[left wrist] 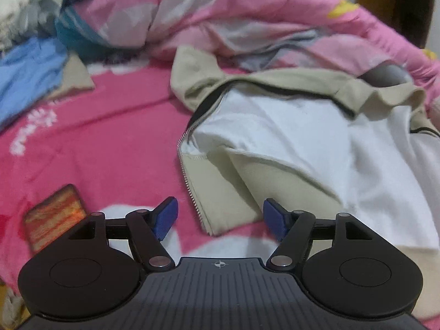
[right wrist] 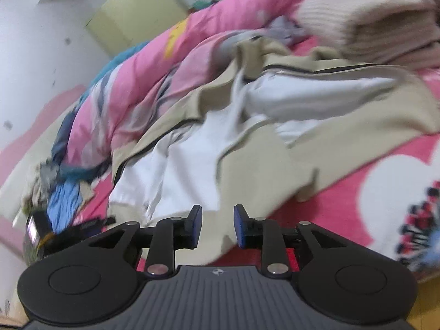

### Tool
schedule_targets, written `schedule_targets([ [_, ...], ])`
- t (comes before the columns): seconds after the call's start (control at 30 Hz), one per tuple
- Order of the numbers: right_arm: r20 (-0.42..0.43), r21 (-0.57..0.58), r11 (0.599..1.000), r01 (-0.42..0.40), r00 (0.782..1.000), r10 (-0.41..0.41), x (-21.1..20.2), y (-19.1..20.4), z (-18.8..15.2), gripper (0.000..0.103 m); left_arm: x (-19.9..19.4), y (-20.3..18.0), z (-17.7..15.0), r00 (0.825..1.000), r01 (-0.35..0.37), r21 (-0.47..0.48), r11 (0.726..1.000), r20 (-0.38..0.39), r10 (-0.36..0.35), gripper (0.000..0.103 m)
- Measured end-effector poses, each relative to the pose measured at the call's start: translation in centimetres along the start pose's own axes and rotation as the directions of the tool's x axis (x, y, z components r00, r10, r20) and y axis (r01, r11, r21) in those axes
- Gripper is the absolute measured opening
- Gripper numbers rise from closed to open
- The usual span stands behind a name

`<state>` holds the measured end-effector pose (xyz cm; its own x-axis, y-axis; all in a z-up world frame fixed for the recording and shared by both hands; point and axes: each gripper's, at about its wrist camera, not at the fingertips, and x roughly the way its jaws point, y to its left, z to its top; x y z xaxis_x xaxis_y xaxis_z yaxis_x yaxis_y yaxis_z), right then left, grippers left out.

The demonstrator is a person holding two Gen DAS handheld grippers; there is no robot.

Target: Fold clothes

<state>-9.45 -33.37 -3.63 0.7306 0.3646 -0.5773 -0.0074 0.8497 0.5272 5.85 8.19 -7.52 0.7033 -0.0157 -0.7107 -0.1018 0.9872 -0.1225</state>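
Both grippers hang free of the jacket (left wrist: 275,137), which lies unzipped and rumpled on the pink bedsheet (left wrist: 110,126). Left gripper (left wrist: 220,217) gapes wide around its zipper corner, gripping nothing; right gripper (right wrist: 217,225), narrowly parted, likewise empty, probably choosing fresh holds.

The jacket (left wrist: 228,189) is of matt beige cloth with a soft white lining and a shiny metal zipper (left wrist: 189,181). The bed sheet (left wrist: 110,143) looks like smooth pink fabric. The left tool (left wrist: 220,217) is of matt black plastic, with blue pads (left wrist: 166,217) and bright metal rivets
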Motion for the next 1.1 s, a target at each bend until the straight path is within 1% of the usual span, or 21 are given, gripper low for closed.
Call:
schedule_targets([
  [0.03,-0.006,-0.006,1.000,-0.007,1.000,0.007,0.5,0.3,0.0,0.028,0.6,0.3,0.1,1.000,-0.003,-0.026,1.000,-0.012,0.003,0.059],
  [0.07,-0.012,-0.010,1.000,-0.015,1.000,0.015,0.8,0.5,-0.1,0.028,0.9,0.5,0.2,1.000,-0.011,-0.047,0.999,-0.015,0.010,0.054],
  [0.1,-0.016,-0.016,1.000,-0.021,1.000,0.021,1.2,0.8,-0.1,0.028,1.0,0.7,0.2,1.000,-0.018,-0.060,0.998,-0.007,0.018,0.048],
  [0.13,-0.017,-0.024,0.999,-0.023,1.000,0.023,1.4,1.0,-0.2,0.028,1.0,0.9,0.3,1.000,-0.020,-0.069,0.997,0.000,0.020,0.040],
  [0.17,-0.017,-0.029,0.999,-0.024,1.000,0.023,1.6,1.0,-0.2,0.028,0.9,1.1,0.3,1.000,-0.019,-0.080,0.997,0.005,0.019,0.034],
  [0.23,-0.015,-0.035,0.999,-0.026,1.000,0.025,2.0,1.0,-0.2,0.028,0.8,1.5,0.4,1.000,-0.017,-0.105,0.994,0.005,0.017,0.018],
  [0.33,-0.010,-0.024,0.999,-0.035,0.999,0.035,2.5,0.8,-0.2,0.028,0.8,2.0,0.8,1.000,-0.005,-0.142,0.990,-0.006,0.004,0.008],
  [0.4,-0.006,-0.011,0.999,-0.043,0.999,0.043,2.6,0.6,-0.3,0.028,0.3,2.3,1.0,1.000,0.009,-0.162,0.987,-0.001,-0.010,0.005],
  [0.5,0.001,0.008,0.998,-0.055,0.998,0.055,2.7,0.3,-0.5,0.028,-1.4,2.5,1.6,0.999,0.002,-0.157,0.988,0.037,0.004,0.004],
  [0.6,0.011,0.018,0.998,-0.057,0.998,0.057,2.3,-0.2,-0.5,0.028,-4.2,3.0,2.5,0.995,-0.010,-0.129,0.992,0.093,0.022,0.004],
  [0.67,0.019,0.030,0.998,-0.060,0.998,0.059,2.1,-0.6,-0.4,0.028,-6.0,3.3,3.4,0.989,-0.051,-0.088,0.995,0.136,0.063,0.004],
  [0.73,0.022,0.043,0.997,-0.064,0.998,0.063,2.1,-1.0,-0.4,0.028,-6.9,4.0,4.1,0.982,-0.102,-0.056,0.993,0.152,0.109,0.004],
  [0.8,0.021,0.053,0.996,-0.065,0.998,0.064,2.3,-1.3,-0.5,0.028,-6.9,4.8,4.6,0.983,-0.121,-0.046,0.992,0.131,0.126,0.004],
  [0.87,0.017,0.058,0.996,-0.064,0.998,0.063,2.5,-1.4,-0.6,0.028,-5.9,5.1,4.6,0.988,-0.138,-0.012,0.990,0.072,0.138,0.004],
  [0.93,0.013,0.064,0.996,-0.063,0.998,0.062,2.6,-1.6,-0.6,0.029,-5.2,5.0,4.1,0.987,-0.155,-0.005,0.988,0.038,0.155,0.010],
  [1.0,0.012,0.063,0.996,-0.058,0.998,0.058,2.6,-1.7,-0.6,0.030,-4.7,5.0,3.5,0.985,-0.173,-0.010,0.985,0.015,0.173,0.011],
  [1.03,0.013,0.058,0.997,-0.053,0.999,0.053,2.6,-1.6,-0.5,0.031,-4.7,4.9,3.4,0.983,-0.183,-0.011,0.983,0.020,0.183,0.011],
  [1.1,0.021,0.041,0.998,-0.044,0.999,0.043,2.4,-1.5,-0.2,0.031,-5.4,4.4,3.3,0.976,-0.208,-0.007,0.978,0.068,0.208,0.013],
])
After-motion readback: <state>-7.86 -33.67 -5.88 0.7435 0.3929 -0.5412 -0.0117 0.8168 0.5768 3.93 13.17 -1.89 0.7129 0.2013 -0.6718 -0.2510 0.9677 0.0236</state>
